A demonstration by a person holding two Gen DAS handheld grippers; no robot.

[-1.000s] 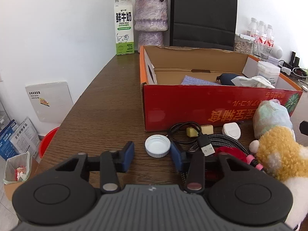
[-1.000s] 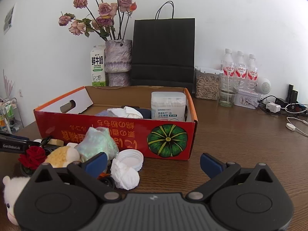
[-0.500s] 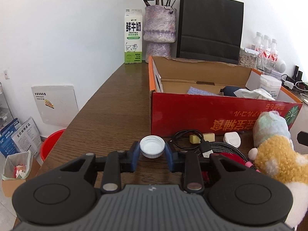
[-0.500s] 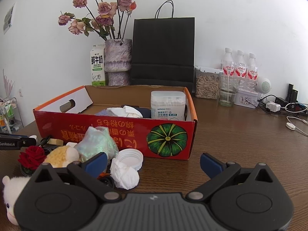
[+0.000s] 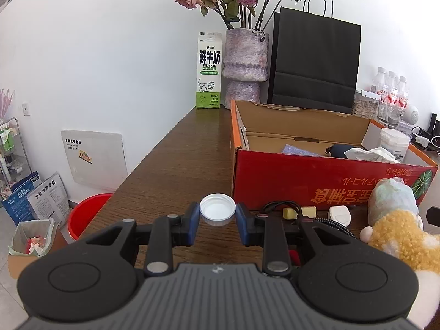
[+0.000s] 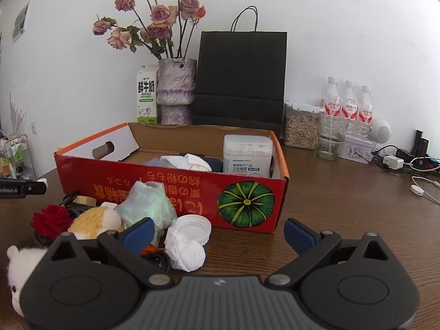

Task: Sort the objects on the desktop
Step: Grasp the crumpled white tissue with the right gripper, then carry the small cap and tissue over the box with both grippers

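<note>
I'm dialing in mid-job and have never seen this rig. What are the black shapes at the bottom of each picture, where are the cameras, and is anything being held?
There is no robot arm: a person holds a two-finger gripper in each hand, and each carries a camera looking along its fingers. The black shapes are the grippers' own bodies.

In the left view, the left gripper is shut on a small white cap. In the right view, the right gripper is open, its jaws beginning to close with nothing between them.

On the table stands a red box. In front of it lie a plush toy, a bigger lid, a tissue ball and cables.
</note>
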